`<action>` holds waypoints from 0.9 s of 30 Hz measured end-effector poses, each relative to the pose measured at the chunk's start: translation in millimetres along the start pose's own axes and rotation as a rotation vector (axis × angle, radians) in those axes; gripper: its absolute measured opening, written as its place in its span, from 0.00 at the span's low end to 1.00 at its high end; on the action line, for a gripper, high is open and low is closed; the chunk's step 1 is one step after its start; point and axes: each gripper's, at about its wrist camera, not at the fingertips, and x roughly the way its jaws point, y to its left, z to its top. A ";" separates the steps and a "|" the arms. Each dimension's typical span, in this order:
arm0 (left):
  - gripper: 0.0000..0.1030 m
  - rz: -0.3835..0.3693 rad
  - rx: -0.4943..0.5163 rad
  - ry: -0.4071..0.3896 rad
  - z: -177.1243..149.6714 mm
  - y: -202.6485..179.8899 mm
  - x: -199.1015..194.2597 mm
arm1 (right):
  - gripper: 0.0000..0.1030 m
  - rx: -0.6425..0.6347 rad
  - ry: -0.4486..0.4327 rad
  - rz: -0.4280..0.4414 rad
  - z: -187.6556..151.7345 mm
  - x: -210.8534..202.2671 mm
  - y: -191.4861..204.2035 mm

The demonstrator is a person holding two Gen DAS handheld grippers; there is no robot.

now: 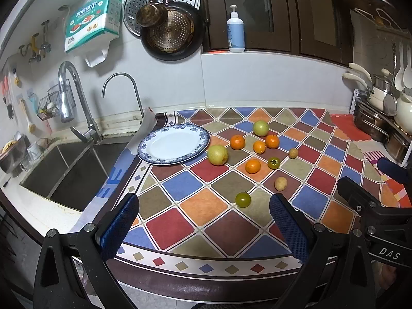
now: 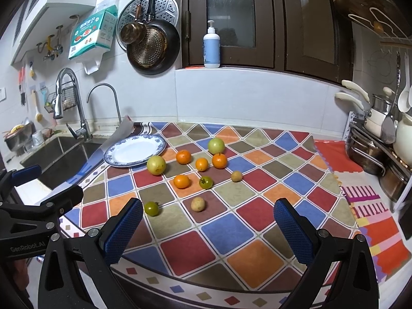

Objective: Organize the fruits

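Observation:
An empty white plate with a blue rim point(image 1: 172, 143) point(image 2: 135, 150) lies on the checkered mat next to the sink. To its right the fruit is scattered: two green apples point(image 1: 217, 155) point(image 1: 260, 128), several oranges point(image 1: 237, 142) point(image 2: 181, 181), two green tomatoes point(image 1: 243, 199) point(image 2: 206, 182) and two small tan fruits point(image 1: 280, 183) point(image 2: 236, 176). My left gripper point(image 1: 204, 200) hovers open over the mat's front edge, just short of the nearest green tomato. My right gripper point(image 2: 208, 204) is open too, with the near tan fruit point(image 2: 198, 204) ahead of its fingers. Neither holds anything.
A steel sink point(image 1: 64, 177) with two taps drops off left of the mat. Pots and a dish rack point(image 2: 373, 154) crowd the right end of the counter. Pans hang on the back wall, and a pump bottle point(image 1: 235, 34) stands on the ledge.

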 end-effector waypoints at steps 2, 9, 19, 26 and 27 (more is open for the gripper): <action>1.00 0.000 0.000 0.006 -0.1 0.0 2.3 | 0.99 0.000 0.003 0.002 -0.5 0.6 0.9; 1.00 0.000 0.001 0.053 -4.8 2.6 19.7 | 0.99 -0.005 0.051 0.022 1.8 18.2 2.4; 0.95 -0.068 0.029 0.112 -15.2 0.9 55.1 | 0.99 -0.013 0.162 0.063 -0.9 61.5 3.4; 0.85 -0.134 0.089 0.132 -19.2 -12.1 87.1 | 0.89 -0.053 0.221 0.069 -7.2 97.7 2.4; 0.82 -0.147 0.100 0.135 -19.8 -14.7 91.5 | 0.87 -0.058 0.228 0.068 -7.4 103.4 1.1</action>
